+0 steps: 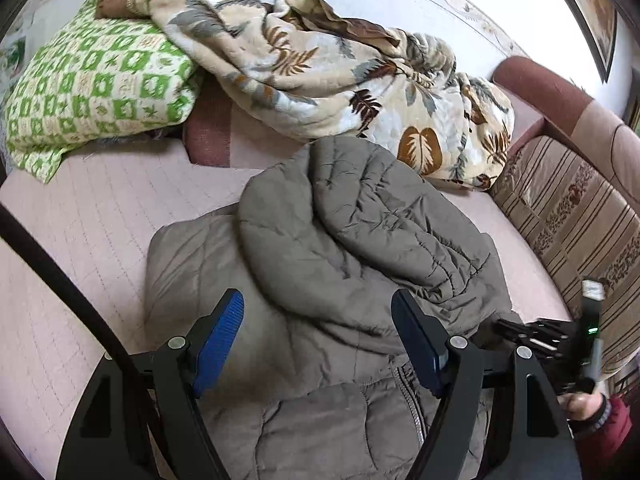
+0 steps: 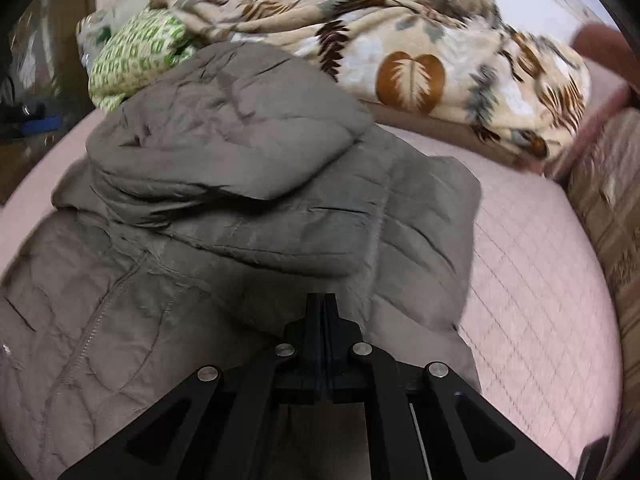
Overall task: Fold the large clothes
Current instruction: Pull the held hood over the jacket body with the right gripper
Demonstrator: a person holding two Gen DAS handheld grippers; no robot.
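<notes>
My left tool (image 1: 316, 344) gapes, right tool (image 2: 323, 312) pinched empty; puffy jacket (image 1: 360, 240) could spring unfolded, sleeve (image 2: 224, 136) sliding.

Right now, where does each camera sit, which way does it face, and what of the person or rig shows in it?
Left wrist: on the left gripper, angled down at the grey padded jacket on the pink bed cover; its open blue-padded jaws show, plus the right gripper and a hand in a red sleeve at right.
Right wrist: on the right gripper, angled down over the jacket; only its shut jaws show, nothing held.
Shared: jacket, leaf-print blanket, green patterned pillow.
</notes>
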